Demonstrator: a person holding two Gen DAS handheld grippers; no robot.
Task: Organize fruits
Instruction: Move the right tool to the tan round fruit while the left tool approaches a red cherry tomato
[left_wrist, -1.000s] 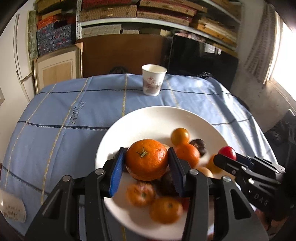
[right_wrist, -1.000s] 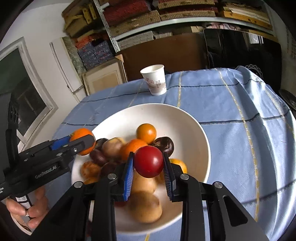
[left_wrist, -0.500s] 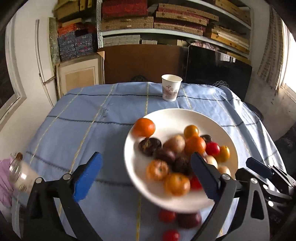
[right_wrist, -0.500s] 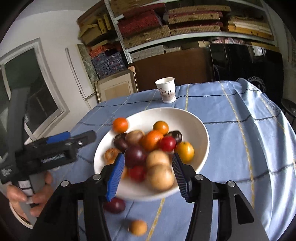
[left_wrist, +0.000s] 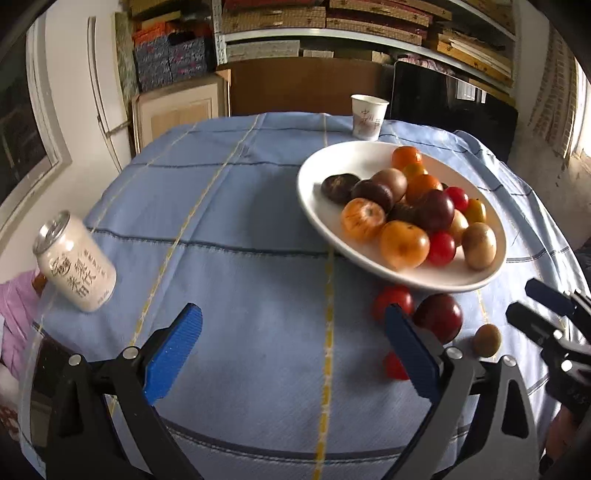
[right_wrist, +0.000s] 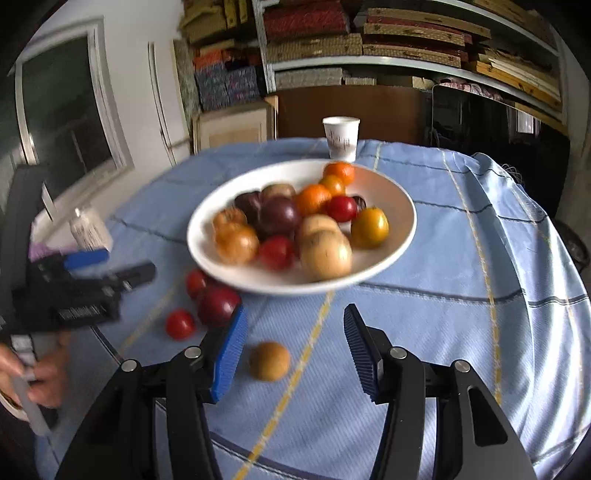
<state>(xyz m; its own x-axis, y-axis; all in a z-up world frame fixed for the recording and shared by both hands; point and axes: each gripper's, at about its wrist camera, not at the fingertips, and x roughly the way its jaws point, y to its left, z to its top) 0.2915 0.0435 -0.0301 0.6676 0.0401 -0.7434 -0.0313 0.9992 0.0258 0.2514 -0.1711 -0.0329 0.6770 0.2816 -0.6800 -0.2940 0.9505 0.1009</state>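
A white plate (left_wrist: 325, 162) (right_wrist: 399, 199) holds several fruits: oranges, red tomatoes, dark plums and brown kiwis. On the blue cloth near the plate's front edge lie a dark plum (left_wrist: 439, 317) (right_wrist: 218, 304), two red tomatoes (left_wrist: 393, 301) (right_wrist: 180, 324) and a small brown fruit (left_wrist: 487, 339) (right_wrist: 269, 361). My left gripper (left_wrist: 291, 354) is open and empty over bare cloth, left of the loose fruit. My right gripper (right_wrist: 293, 354) is open and empty, with the brown fruit between its fingers but farther out on the cloth.
A drink can (left_wrist: 75, 262) (right_wrist: 88, 230) stands at the table's left edge. A paper cup (left_wrist: 367, 116) (right_wrist: 340, 138) stands behind the plate. Shelves, boxes and a dark screen are beyond the table.
Both grippers let go of their fruit, an orange and a red tomato, into the plate, opened wide and pulled back. The left one also swung left.
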